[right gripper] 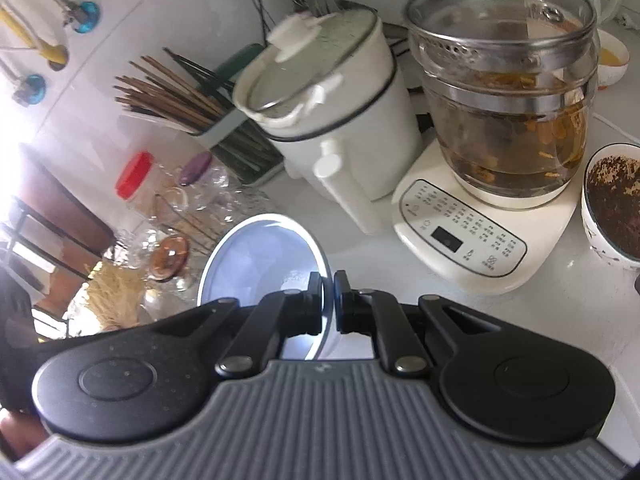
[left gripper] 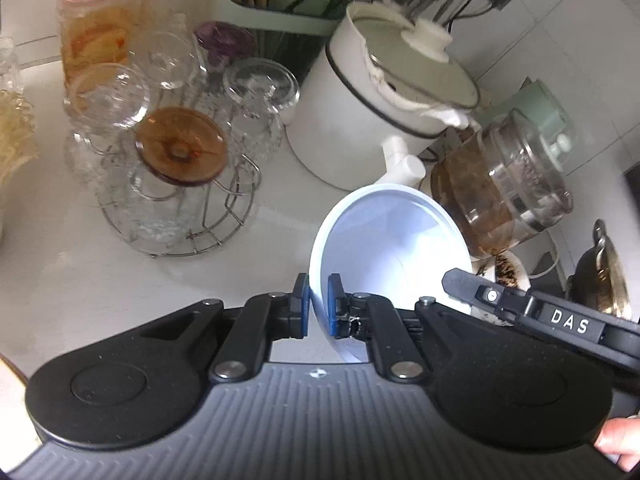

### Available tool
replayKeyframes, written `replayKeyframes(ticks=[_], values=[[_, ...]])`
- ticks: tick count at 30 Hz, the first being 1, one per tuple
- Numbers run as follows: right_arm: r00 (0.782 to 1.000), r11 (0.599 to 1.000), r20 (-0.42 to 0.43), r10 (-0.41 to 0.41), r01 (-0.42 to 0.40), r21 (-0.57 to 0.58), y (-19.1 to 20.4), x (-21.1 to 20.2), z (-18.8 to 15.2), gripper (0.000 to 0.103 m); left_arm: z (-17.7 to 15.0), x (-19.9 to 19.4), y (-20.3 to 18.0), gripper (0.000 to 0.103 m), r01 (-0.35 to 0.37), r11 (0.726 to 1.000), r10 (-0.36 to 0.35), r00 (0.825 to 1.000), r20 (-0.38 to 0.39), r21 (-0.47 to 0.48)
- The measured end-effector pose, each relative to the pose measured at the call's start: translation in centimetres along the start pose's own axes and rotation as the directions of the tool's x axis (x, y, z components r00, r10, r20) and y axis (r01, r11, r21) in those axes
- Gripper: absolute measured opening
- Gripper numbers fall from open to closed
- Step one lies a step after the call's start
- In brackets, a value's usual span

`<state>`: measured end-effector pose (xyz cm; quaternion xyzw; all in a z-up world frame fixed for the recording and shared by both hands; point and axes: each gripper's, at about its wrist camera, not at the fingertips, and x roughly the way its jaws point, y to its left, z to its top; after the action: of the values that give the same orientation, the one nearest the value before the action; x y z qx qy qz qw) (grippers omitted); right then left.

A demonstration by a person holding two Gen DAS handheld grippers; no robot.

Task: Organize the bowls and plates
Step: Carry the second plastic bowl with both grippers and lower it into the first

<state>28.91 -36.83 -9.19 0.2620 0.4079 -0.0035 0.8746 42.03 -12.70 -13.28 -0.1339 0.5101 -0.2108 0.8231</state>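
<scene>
Since one pinch would let it swing, both my claws clamp the white bowl (left gripper: 390,248): left gripper (left gripper: 318,306) at its 7 o'clock rim, right gripper (right gripper: 328,304) opposite, clear of the countertop (left gripper: 80,264).

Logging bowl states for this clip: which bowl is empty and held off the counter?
The plain white bowl, empty and clamped at its rim by both tongs, left and right. The patterned bowl sits on the counter, full of dark residue.

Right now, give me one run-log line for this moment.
left gripper: shut on white bowl rim | right gripper: shut on opposite rim | bowl: held by both, tilted above counter
</scene>
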Motion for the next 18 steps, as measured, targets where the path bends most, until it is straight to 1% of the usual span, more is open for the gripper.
replayKeyframes(ticks=[3,9,15,18], values=[[1.0,1.0,0.018,0.011,-0.011,0.0,1.2,-0.7,-0.7,0.008,-0.2,-1.8,0.8,0.01,0.014,1.0,-0.014,1.0,0.019,-0.003],[0.998,0.998,0.053,0.028,-0.025,-0.06,4.6,-1.5,-2.5,0.008,-0.7,-5.0,2.5,0.01,0.009,1.0,-0.01,0.998,0.066,0.024],[0.998,0.996,0.045,0.054,-0.05,-0.078,7.1,-1.4,-4.5,0.009,-1.9,-7.5,5.1,0.01,-0.011,1.0,0.01,0.997,0.078,0.014],[0.998,0.995,0.02,0.055,-0.053,-0.08,7.8,-0.7,-5.6,0.009,-2.9,-8.1,6.5,0.01,-0.031,0.999,0.03,0.997,0.074,0.01]])
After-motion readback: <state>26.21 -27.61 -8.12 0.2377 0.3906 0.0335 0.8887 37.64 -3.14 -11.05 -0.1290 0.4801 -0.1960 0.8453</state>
